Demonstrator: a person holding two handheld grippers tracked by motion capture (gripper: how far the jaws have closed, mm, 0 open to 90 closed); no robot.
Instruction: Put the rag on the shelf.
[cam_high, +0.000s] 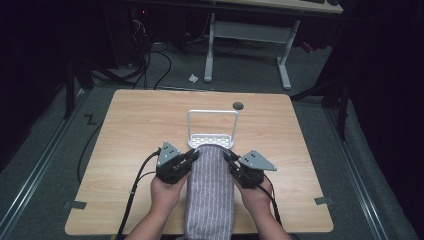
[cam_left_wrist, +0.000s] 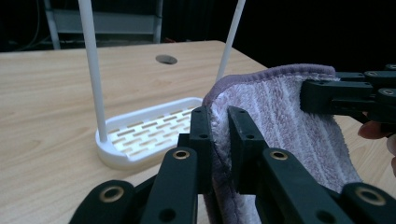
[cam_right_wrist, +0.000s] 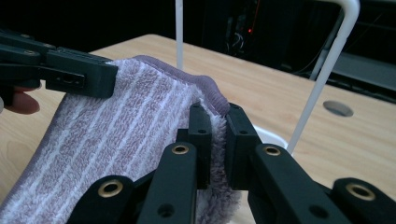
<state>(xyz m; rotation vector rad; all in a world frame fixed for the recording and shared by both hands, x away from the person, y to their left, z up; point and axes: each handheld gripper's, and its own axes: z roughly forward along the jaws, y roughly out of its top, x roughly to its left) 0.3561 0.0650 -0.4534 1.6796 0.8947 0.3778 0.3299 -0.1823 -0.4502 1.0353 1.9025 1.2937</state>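
- One towel (cam_high: 210, 190), purple with pale stripes, lower centre of the high view, running from the rack down past the bottom edge of the surface (cam_high: 125, 130).
- Two hand-held grippers: left hand-held gripper (cam_high: 192, 156) on the towel's upper left corner, right hand-held gripper (cam_high: 229, 156) on its upper right corner.
- Left one: jaws narrow, clamped on the towel edge, seen close up in the left gripper view (cam_left_wrist: 219, 140).
- Right one: jaws narrow, pinching the hemmed corner in the right gripper view (cam_right_wrist: 215, 140).
- Two hands, one behind each gripper, bottom centre of the high view.
- One white rack (cam_high: 212, 116): slotted tray base (cam_left_wrist: 140, 133) with a thin upright loop above, centre of the high view, just beyond the towel's top edge.
- Nothing visible in the tray.
- One round hole (cam_high: 238, 105) in the surface, upper right of the rack.
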